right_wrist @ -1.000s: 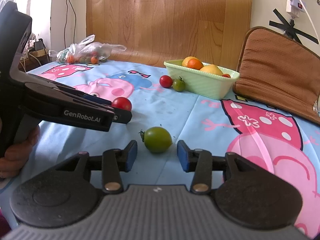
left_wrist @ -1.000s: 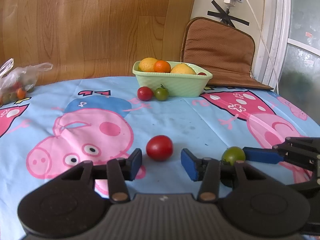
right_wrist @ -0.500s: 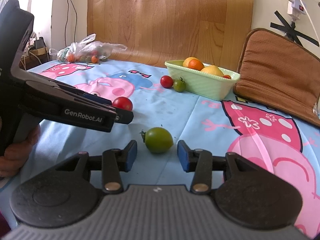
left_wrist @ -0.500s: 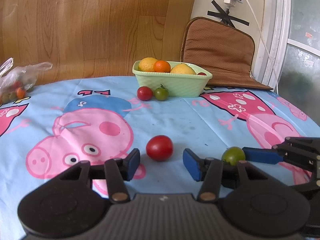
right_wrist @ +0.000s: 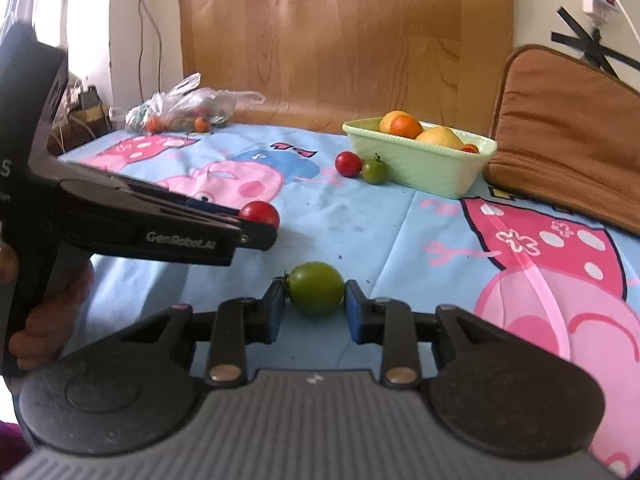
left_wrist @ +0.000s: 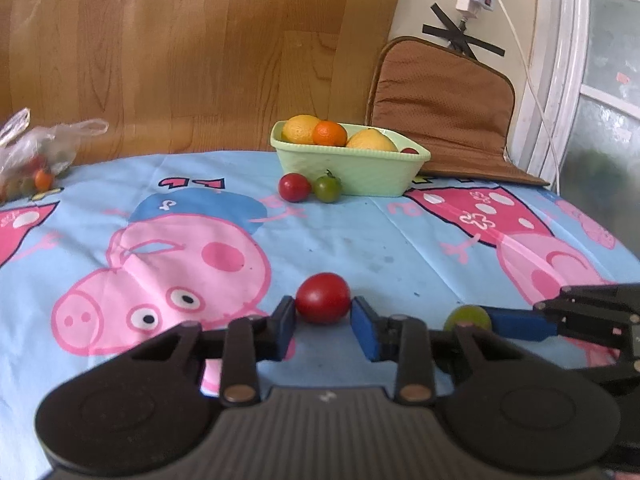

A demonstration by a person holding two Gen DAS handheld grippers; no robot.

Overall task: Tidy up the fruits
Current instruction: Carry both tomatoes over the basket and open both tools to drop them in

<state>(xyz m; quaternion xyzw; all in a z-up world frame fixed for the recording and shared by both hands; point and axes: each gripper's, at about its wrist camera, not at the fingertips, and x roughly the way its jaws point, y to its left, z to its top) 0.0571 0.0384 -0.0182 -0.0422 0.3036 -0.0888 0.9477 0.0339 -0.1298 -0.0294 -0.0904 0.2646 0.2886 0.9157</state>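
A red tomato (left_wrist: 323, 298) is clamped between the blue fingers (left_wrist: 285, 322) of the left gripper (left_wrist: 323, 322), whose jaws have just been closing onto it. A green tomato (right_wrist: 316, 289) is pinched in the same way by the right gripper (right_wrist: 314, 310), whose jaws have also just been closing; its pads appear to press both sides of the fruit. Both tomatoes seem to rest on the table (left_wrist: 400, 248), which is covered with a blue cartoon-pig cloth, though contact with the cloth is hard to judge from these low views.

The task is judged to be partly done. Several citrus fruits (left_wrist: 316, 133) already lie in the pale green basket (left_wrist: 360, 176) at the far side of the table. Left to be moved are the two gripped tomatoes and a second red tomato (left_wrist: 294, 187) and green tomato (left_wrist: 327, 188), which lie side by side just in front of the basket wall. More small fruit is held in a clear plastic bag (right_wrist: 180, 110) at the far left edge.

The path from either gripper to the basket is seen to be clear cloth. The pair of tomatoes before the basket could be knocked if the approach is made low. A brown cushion (left_wrist: 444, 112) is propped just beside the basket on its right.
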